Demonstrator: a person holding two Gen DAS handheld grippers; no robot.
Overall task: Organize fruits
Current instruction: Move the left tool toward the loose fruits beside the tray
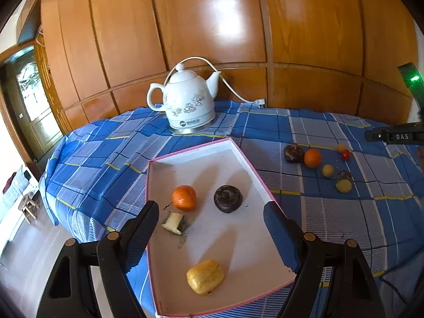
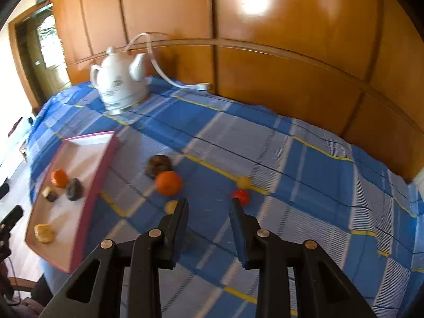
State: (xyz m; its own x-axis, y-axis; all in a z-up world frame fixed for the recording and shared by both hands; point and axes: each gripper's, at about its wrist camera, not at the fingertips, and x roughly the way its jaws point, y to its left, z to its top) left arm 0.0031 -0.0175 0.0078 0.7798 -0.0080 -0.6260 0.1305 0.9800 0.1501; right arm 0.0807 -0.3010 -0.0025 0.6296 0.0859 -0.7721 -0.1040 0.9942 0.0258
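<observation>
Fingers of the left gripper [image 1: 212, 212] stand wide apart with nothing between them, hanging over the near part of a shallow white tray with a pink rim [image 1: 190, 148]. Fingers of the right gripper [image 2: 209, 206] stand only a little apart, with a clear gap and nothing held, above open cloth.

Both grippers work over a worktop covered in a blue checked cloth [image 1: 331, 212]. The tray sits at the left end, its near-left corner reaching past the worktop's edge. Inside it lie an orange [image 1: 184, 197], a dark round fruit [image 1: 228, 198], a small cut piece with a pale face [image 1: 175, 222] and a yellow fruit [image 1: 205, 277], all apart from one another and clear of the rim, with bare white floor between them.

To the right of the tray, well apart from it, loose fruit lies on the cloth: a second dark fruit [image 2: 159, 164] touching a second orange [image 2: 168, 182], a small yellow ball [image 2: 171, 206] just beside the right gripper's left finger, a small red fruit [image 2: 241, 196] at the tip of its right finger, and another small yellow one [image 2: 243, 182] just behind that. The cloth further right is open up to the worktop's far edge.

A white kettle [image 1: 185, 100] stands at the back by the wooden wall panels [image 1: 212, 26], its cord [image 1: 230, 87] trailing right.
</observation>
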